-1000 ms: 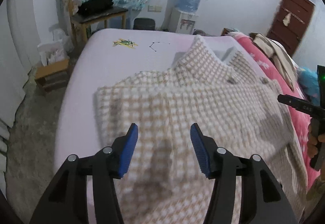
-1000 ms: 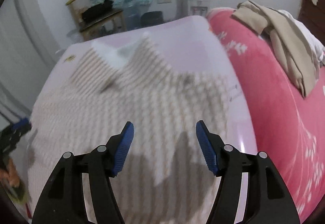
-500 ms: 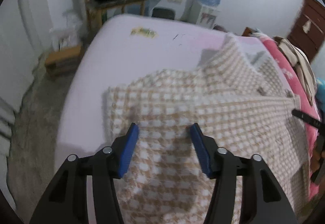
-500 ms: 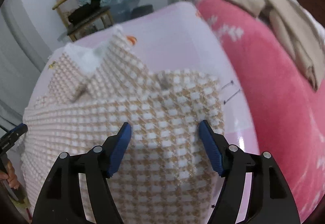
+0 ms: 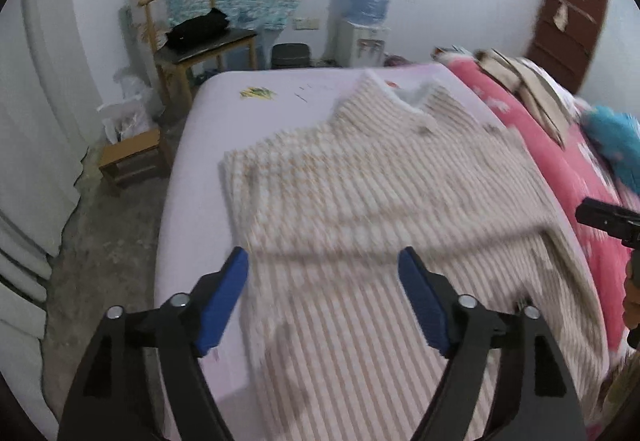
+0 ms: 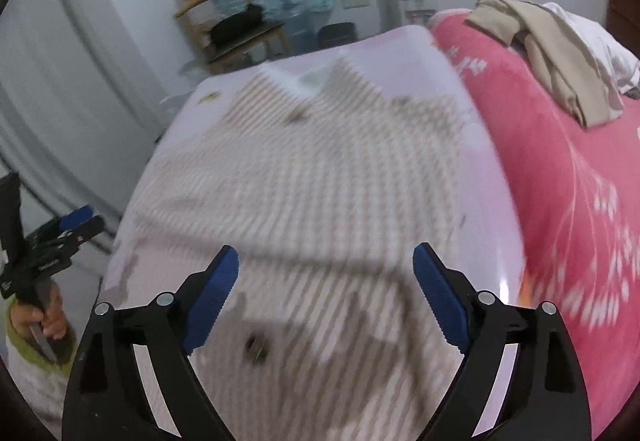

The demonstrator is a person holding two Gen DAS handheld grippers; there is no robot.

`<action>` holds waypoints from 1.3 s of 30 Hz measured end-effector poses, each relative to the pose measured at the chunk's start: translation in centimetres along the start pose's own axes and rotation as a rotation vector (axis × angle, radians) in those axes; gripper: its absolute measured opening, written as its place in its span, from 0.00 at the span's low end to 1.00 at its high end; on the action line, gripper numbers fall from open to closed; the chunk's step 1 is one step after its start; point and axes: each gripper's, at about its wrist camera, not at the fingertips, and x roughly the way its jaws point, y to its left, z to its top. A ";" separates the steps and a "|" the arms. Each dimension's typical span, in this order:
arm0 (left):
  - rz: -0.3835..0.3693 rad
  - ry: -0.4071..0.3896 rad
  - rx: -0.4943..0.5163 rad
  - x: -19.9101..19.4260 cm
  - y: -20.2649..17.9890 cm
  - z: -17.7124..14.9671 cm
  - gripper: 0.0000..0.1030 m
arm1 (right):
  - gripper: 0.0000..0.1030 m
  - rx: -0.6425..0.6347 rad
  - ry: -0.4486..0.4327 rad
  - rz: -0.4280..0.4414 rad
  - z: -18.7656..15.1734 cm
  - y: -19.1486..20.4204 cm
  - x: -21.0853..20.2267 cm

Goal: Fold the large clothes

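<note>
A beige and white checked garment (image 5: pixel 368 201) lies spread on a pale lilac bed (image 5: pixel 248 113), collar at the far end and sides folded in. It also shows in the right wrist view (image 6: pixel 304 177), blurred. My left gripper (image 5: pixel 324 293) is open and empty above the garment's near left part. My right gripper (image 6: pixel 326 289) is open and empty above its near right part. The left gripper also shows at the left edge of the right wrist view (image 6: pixel 72 229).
A pink blanket (image 6: pixel 560 169) covers the right side of the bed, with beige clothes (image 6: pixel 552 53) piled on it. A wooden chair (image 5: pixel 196 37), a small stool (image 5: pixel 132 157), a water dispenser (image 5: pixel 364 17) and a bin (image 5: pixel 290 55) stand beyond the bed.
Both grippers have pulled back and up from the garment and their jaws stand wider. More of the near part of the garment shows now.
</note>
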 end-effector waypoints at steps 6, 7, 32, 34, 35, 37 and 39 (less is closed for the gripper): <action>-0.006 0.068 0.041 -2.1 -2.7 -6.3 0.83 | 0.88 -0.028 0.042 -0.022 -6.6 2.9 -1.8; -0.001 0.077 0.041 -2.2 -3.0 -7.1 0.84 | 0.88 -0.033 0.048 -0.048 -7.9 3.3 -2.1; 0.089 0.155 0.044 -0.5 -7.8 -16.7 0.94 | 0.92 0.082 0.123 -0.211 -17.8 3.5 -0.3; 0.086 0.160 0.020 -0.4 -7.7 -16.9 0.95 | 0.92 0.073 0.123 -0.219 -17.8 3.6 -0.2; 0.087 0.161 0.015 -0.5 -7.6 -16.9 0.95 | 0.92 0.069 0.124 -0.223 -17.9 3.6 -0.1; 0.091 0.161 0.012 -0.5 -7.7 -16.9 0.95 | 0.92 0.074 0.128 -0.222 -18.0 3.5 0.0; 0.088 0.160 0.006 -0.5 -7.6 -16.9 0.95 | 0.92 0.087 0.132 -0.213 -18.0 3.2 0.1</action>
